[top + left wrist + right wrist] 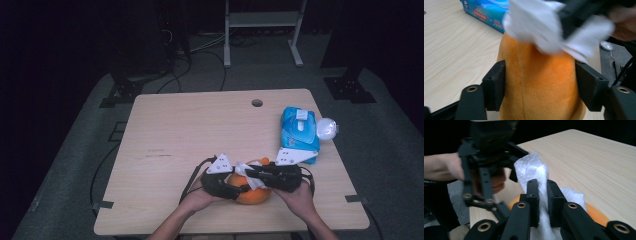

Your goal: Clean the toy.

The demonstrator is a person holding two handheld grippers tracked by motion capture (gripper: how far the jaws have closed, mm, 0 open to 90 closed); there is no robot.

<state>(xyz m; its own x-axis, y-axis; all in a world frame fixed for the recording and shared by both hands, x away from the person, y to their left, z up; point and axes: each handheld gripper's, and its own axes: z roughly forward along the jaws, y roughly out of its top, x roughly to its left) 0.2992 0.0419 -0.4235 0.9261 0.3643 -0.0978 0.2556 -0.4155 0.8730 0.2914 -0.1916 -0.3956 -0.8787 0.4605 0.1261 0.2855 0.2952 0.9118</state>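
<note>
Left gripper [539, 90] is clamping the orange plush toy [539, 82]; right gripper [542, 195] is pinching a white wipe [531, 167] atop it — apparently wiping; next stroke needs steady bracing.

A laboratory recording space. A single pale wooden table [200, 130] with a cable hole [257, 103] stands on grey floor covering [75, 150], enclosed by dark surroundings. Beyond the table, away from the hand-held grippers, cables [200, 47] trail across the floor past a white metal frame [262, 22] and black stand bases [347, 87].
</note>
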